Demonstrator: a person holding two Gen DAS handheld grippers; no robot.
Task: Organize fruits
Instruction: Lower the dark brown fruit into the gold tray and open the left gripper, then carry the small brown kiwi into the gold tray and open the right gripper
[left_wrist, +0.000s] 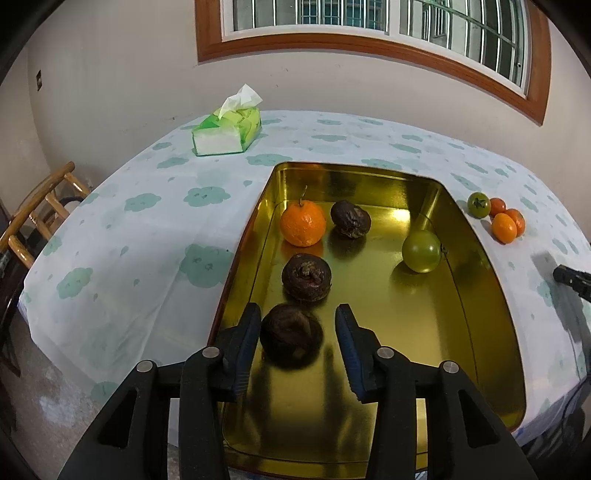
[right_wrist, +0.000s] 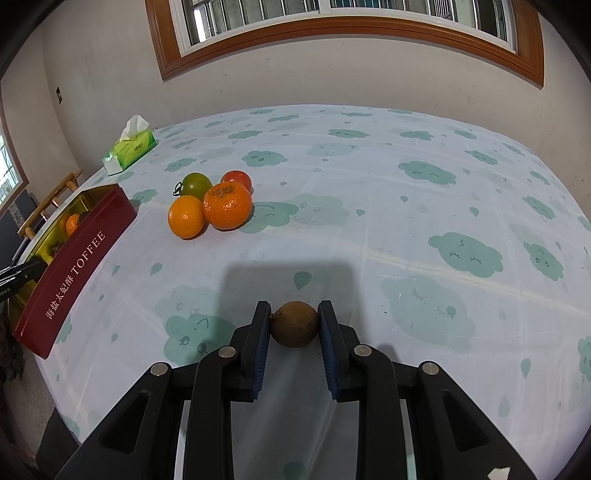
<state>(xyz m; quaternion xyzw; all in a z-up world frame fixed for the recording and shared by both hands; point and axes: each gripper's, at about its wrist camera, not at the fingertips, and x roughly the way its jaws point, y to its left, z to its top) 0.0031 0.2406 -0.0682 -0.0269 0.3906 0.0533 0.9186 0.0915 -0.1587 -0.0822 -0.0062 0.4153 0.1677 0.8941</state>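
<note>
A gold-lined tin (left_wrist: 476, 295) holds an orange (left_wrist: 303, 223), a green round fruit (left_wrist: 421, 251) and three dark wrinkled fruits. My left gripper (left_wrist: 298, 314) hangs over the tin's near end, open. The nearest dark fruit (left_wrist: 291, 336) lies between its fingers, against the left pad and apart from the right one. My right gripper (right_wrist: 294, 306) is shut on a small brown round fruit (right_wrist: 294, 324) just above the cloth. On the cloth further out lie two oranges (right_wrist: 226, 206), a green tomato (right_wrist: 195, 184) and a red one (right_wrist: 238, 179).
The tin's red outer wall (right_wrist: 74, 273) reads TOFFEE and stands left of the right gripper. A green tissue pack (left_wrist: 227, 131) sits at the table's far left. A wooden chair (left_wrist: 40, 218) stands past the left edge. A wall with a window runs behind the table.
</note>
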